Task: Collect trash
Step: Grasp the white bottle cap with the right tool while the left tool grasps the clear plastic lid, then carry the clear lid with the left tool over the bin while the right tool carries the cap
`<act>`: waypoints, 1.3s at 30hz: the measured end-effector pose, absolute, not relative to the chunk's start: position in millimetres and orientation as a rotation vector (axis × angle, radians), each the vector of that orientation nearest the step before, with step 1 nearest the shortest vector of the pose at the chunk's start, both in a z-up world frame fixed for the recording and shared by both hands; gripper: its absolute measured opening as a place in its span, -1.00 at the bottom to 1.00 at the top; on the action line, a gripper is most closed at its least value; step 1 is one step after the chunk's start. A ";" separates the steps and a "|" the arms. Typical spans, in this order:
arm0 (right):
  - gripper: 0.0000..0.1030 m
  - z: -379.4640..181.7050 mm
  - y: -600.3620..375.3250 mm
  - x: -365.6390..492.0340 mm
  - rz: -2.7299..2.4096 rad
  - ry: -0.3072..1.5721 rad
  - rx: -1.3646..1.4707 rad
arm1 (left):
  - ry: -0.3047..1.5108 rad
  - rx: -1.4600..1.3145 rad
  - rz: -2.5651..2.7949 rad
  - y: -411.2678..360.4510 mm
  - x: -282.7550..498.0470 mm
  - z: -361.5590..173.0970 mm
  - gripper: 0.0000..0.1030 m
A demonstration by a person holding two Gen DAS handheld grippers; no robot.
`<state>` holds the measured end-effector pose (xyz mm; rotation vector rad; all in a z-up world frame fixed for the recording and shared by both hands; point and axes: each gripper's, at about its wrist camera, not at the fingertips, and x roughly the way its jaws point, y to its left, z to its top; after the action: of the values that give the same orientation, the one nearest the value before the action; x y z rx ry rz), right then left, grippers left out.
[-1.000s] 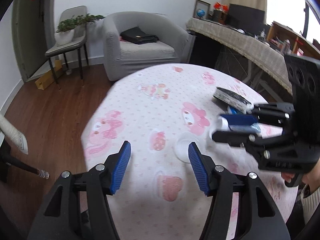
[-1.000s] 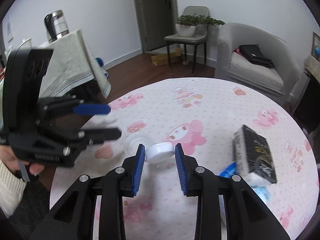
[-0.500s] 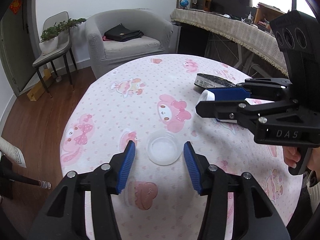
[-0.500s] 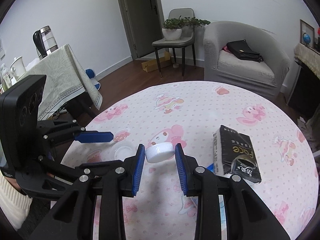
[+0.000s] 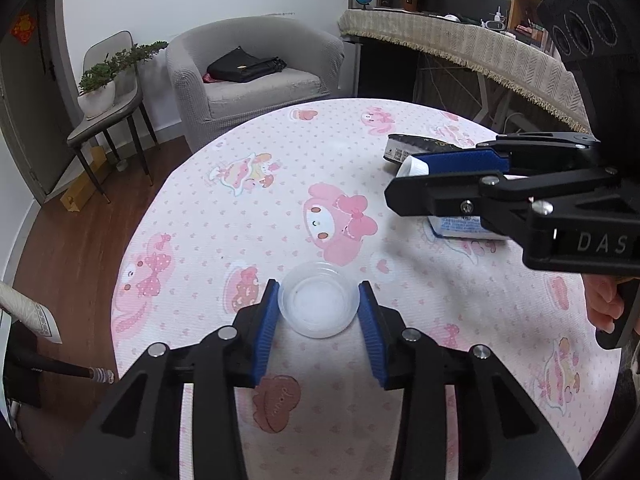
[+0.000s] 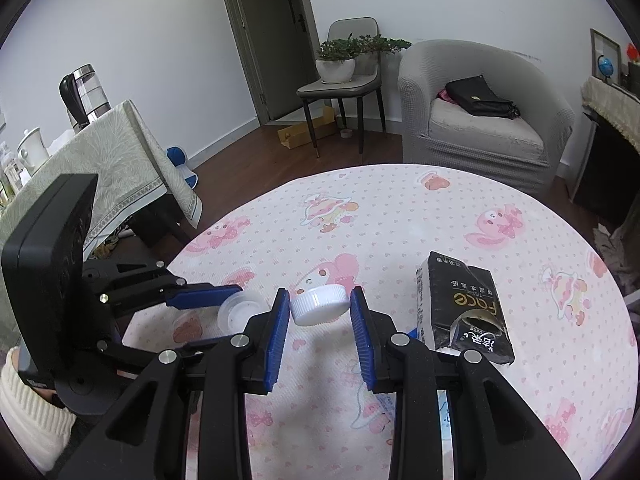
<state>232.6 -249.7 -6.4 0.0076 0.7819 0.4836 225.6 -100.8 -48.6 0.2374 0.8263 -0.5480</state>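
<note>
A clear plastic lid (image 5: 318, 306) lies on the pink cartoon tablecloth (image 5: 260, 216) near its front edge. My left gripper (image 5: 318, 300) straddles it with its jaws closing, and the blue pads (image 5: 267, 320) touch the lid's two sides. From the right wrist view the left gripper (image 6: 224, 316) and the lid (image 6: 240, 314) show at the left. My right gripper (image 6: 319, 308) is shut on a white ribbed bottle cap (image 6: 319, 305) and holds it above the table. In the left wrist view the right gripper (image 5: 404, 178) sits at the right with the cap (image 5: 412, 167) in it.
A black tissue pack (image 6: 464, 312) lies on the table to the right, with a blue-and-white wrapper (image 5: 460, 226) beside it. Beyond the table stand a grey armchair (image 6: 480, 120), a chair with a potted plant (image 6: 340, 76) and a cloth-covered side table (image 6: 100, 160).
My left gripper has come forward and down over the clear lid, and its jaws have narrowed until the pads meet the lid's sides. The right gripper still holds the white cap.
</note>
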 end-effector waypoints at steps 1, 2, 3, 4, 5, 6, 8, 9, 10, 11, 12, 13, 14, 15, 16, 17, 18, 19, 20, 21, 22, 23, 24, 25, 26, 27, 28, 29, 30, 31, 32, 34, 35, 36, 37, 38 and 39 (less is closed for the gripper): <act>-0.39 -5.7 -250.4 232.2 0.482 0.780 0.014 | 0.827 0.234 -0.547 -101.2 225.2 -48.4 -0.19; -0.39 -5.3 -250.7 231.3 0.480 0.778 0.018 | 0.827 0.230 -0.549 -101.6 224.1 -48.0 -0.19; -0.39 -4.9 -251.1 230.2 0.477 0.778 0.019 | 0.829 0.225 -0.545 -101.2 223.1 -47.9 -0.19; -0.39 -4.6 -251.5 228.9 0.474 0.778 0.020 | 0.831 0.219 -0.544 -100.5 222.1 -47.2 -0.19; -0.39 -3.8 -251.9 226.8 0.469 0.776 0.022 | 0.832 0.210 -0.545 -99.8 220.6 -46.8 -0.19; -0.39 -2.9 -252.8 224.6 0.464 0.773 0.023 | 0.832 0.200 -0.543 -98.9 218.8 -46.3 -0.19; -0.39 -0.9 -254.5 221.0 0.456 0.767 0.029 | 0.827 0.194 -0.541 -98.1 214.8 -44.9 -0.18; -0.39 -0.1 -255.3 219.3 0.453 0.765 0.033 | 0.823 0.193 -0.540 -97.5 212.3 -44.2 -0.18; -0.39 0.8 -255.6 216.9 0.449 0.762 0.038 | 0.818 0.191 -0.540 -96.3 208.9 -43.1 -0.18; -0.39 1.4 -255.2 215.4 0.446 0.759 0.042 | 0.817 0.191 -0.539 -95.5 206.1 -42.2 -0.18; -0.39 1.9 -255.0 213.0 0.441 0.755 0.047 | 0.814 0.193 -0.537 -94.2 202.9 -41.5 -0.18; -0.39 2.1 -254.6 210.7 0.439 0.753 0.054 | 0.811 0.195 -0.534 -92.1 198.3 -40.6 -0.18; -0.39 2.2 -253.7 208.3 0.440 0.751 0.061 | 0.810 0.194 -0.537 -90.0 194.0 -39.8 -0.19; -0.39 1.9 -251.7 206.2 0.441 0.750 0.065 | 0.809 0.194 -0.541 -88.8 190.0 -39.3 -0.19; -0.39 1.6 -250.0 204.4 0.443 0.749 0.068 | 0.808 0.192 -0.546 -86.0 184.0 -38.4 -0.19; -0.39 1.8 -248.1 202.6 0.444 0.747 0.071 | 0.808 0.191 -0.545 -84.6 180.8 -38.0 -0.19; -0.39 1.6 -245.1 199.6 0.446 0.746 0.074 | 0.809 0.190 -0.540 -81.6 175.5 -37.8 -0.19; -0.39 1.9 -242.4 196.6 0.448 0.743 0.076 | 0.809 0.189 -0.538 -79.5 171.5 -37.9 -0.19; -0.39 2.3 -238.5 193.1 0.453 0.740 0.079 | 0.806 0.190 -0.533 -77.1 167.7 -37.8 -0.18; -0.39 2.9 -235.9 190.8 0.455 0.737 0.080 | 0.803 0.188 -0.524 -73.1 162.5 -37.7 -0.18; -0.39 3.5 -232.9 188.0 0.457 0.735 0.081 | 0.804 0.185 -0.522 -70.1 159.5 -38.1 -0.18; -0.39 3.9 -229.6 185.9 0.460 0.733 0.081 | 0.804 0.181 -0.515 -66.6 155.9 -38.0 -0.18; -0.39 4.1 -226.0 183.0 0.461 0.730 0.082 | 0.801 0.176 -0.504 -62.5 152.6 -37.4 -0.18; -0.39 4.0 -222.6 180.6 0.464 0.730 0.083 | 0.800 0.165 -0.496 -56.7 148.6 -36.8 -0.18; -0.39 3.8 -217.9 177.8 0.468 0.729 0.084 | 0.798 0.157 -0.488 -52.0 145.4 -36.4 -0.18; -0.39 3.7 -214.5 176.1 0.471 0.729 0.082 | 0.795 0.150 -0.472 -44.7 141.8 -36.1 -0.18; -0.39 3.5 -210.0 173.8 0.476 0.729 0.081 | 0.795 0.148 -0.461 -40.4 140.0 -35.9 -0.18; -0.39 3.3 -205.5 171.9 0.481 0.729 0.080 | 0.795 0.146 -0.447 -34.2 137.9 -35.8 -0.18; -0.39 3.0 -201.4 169.3 0.486 0.729 0.078 | 0.796 0.145 -0.430 -25.9 134.7 -36.3 -0.18; -0.39 2.6 -196.2 166.9 0.491 0.730 0.074 | 0.795 0.144 -0.420 -19.9 132.2 -35.7 -0.18; -0.39 2.0 -190.1 164.5 0.498 0.732 0.069 | 0.792 0.143 -0.411 -13.8 129.8 -34.7 -0.18; -0.39 1.2 -179.5 161.2 0.512 0.734 0.060 | 0.780 0.133 -0.390 0.4 124.5 -31.8 -0.18; -0.39 0.6 -173.9 159.1 0.518 0.735 0.056 | 0.774 0.127 -0.380 6.8 122.0 -30.5 -0.18; -0.39 0.6 -169.9 158.3 0.524 0.736 0.053 | 0.772 0.123 -0.370 11.3 119.8 -29.4 -0.18; -0.39 0.3 -163.9 156.7 0.531 0.737 0.049 | 0.770 0.117 -0.355 19.9 117.4 -29.0 -0.18; -0.39 0.1 -160.8 155.5 0.535 0.737 0.047 | 0.771 0.113 -0.345 24.6 116.1 -29.0 -0.18; -0.39 0.0 -154.2 153.8 0.544 0.738 0.045 | 0.774 0.107 -0.327 32.6 114.6 -29.6 -0.18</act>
<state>153.8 -154.2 0.0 0.0449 0.7376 0.5440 114.6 32.6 -29.6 0.1074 0.7735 -0.3272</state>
